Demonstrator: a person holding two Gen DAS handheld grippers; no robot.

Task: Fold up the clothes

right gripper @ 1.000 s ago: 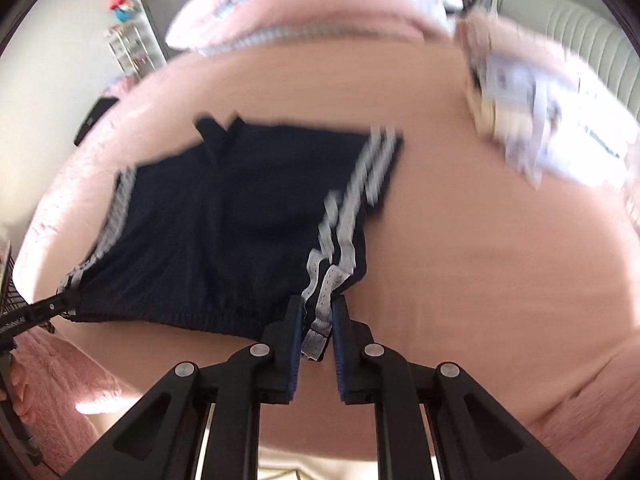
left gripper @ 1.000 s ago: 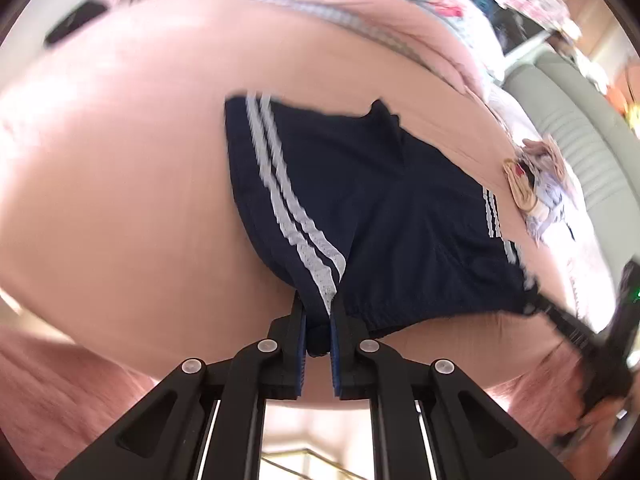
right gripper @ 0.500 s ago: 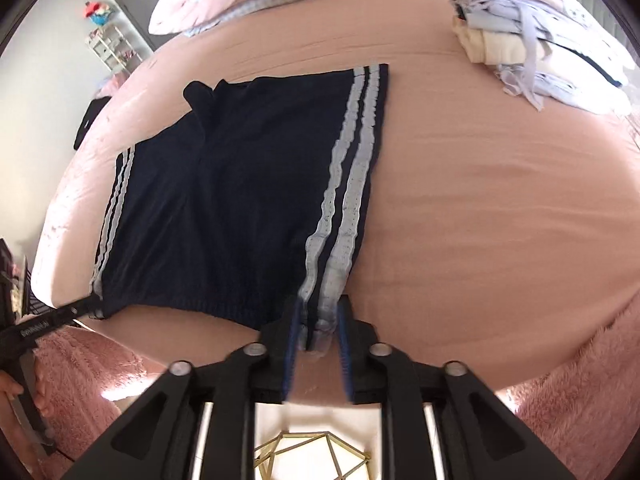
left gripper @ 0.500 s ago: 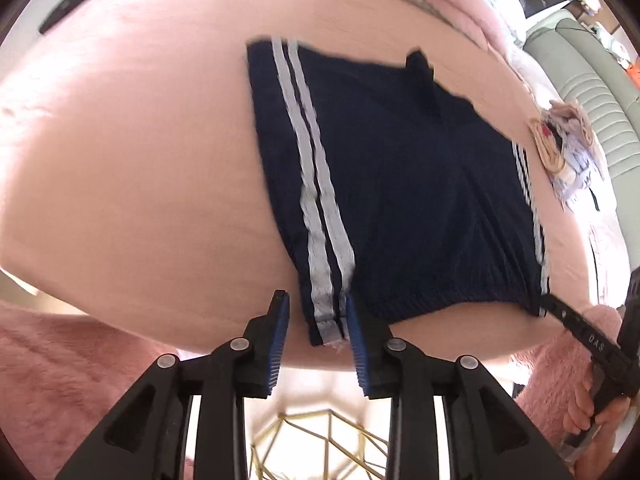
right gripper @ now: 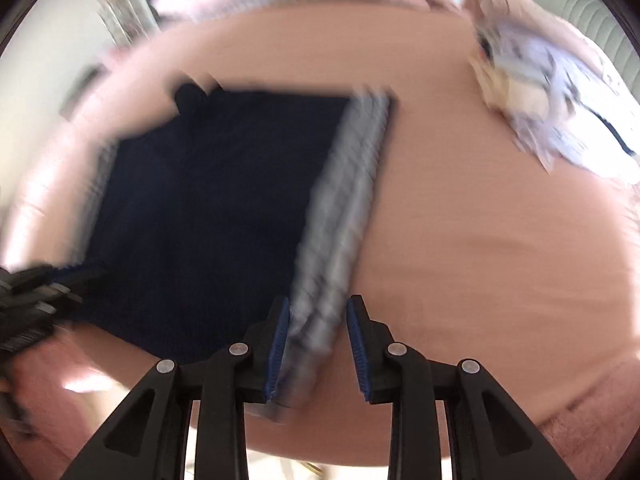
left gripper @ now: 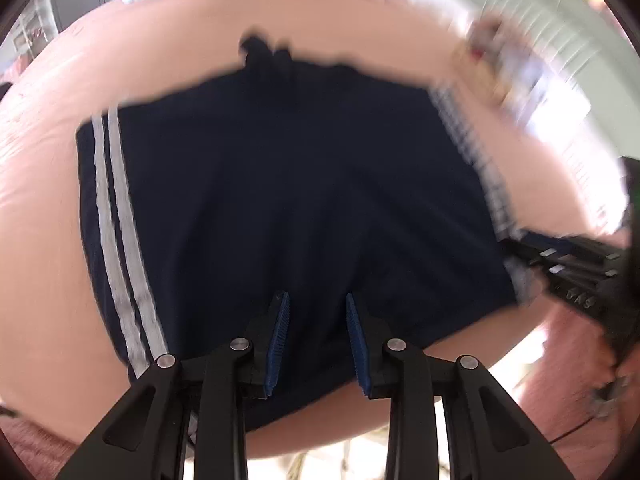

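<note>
Shorts [left gripper: 280, 200] are spread flat on the bed [right gripper: 500, 240] for folding; left gripper [left gripper: 316, 340] and right gripper [right gripper: 316, 340] have just been opened, waistband released between parted fingers.

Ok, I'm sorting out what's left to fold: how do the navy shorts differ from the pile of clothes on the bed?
The shorts are dark navy with pale side stripes; the pile is light: lilac, cream and white. The shorts lie spread flat by the bed's near edge; the pile looks stacked, farther back and to the right. The shorts are a single garment; the pile holds several pieces. Both rest on the pink bed.
</note>
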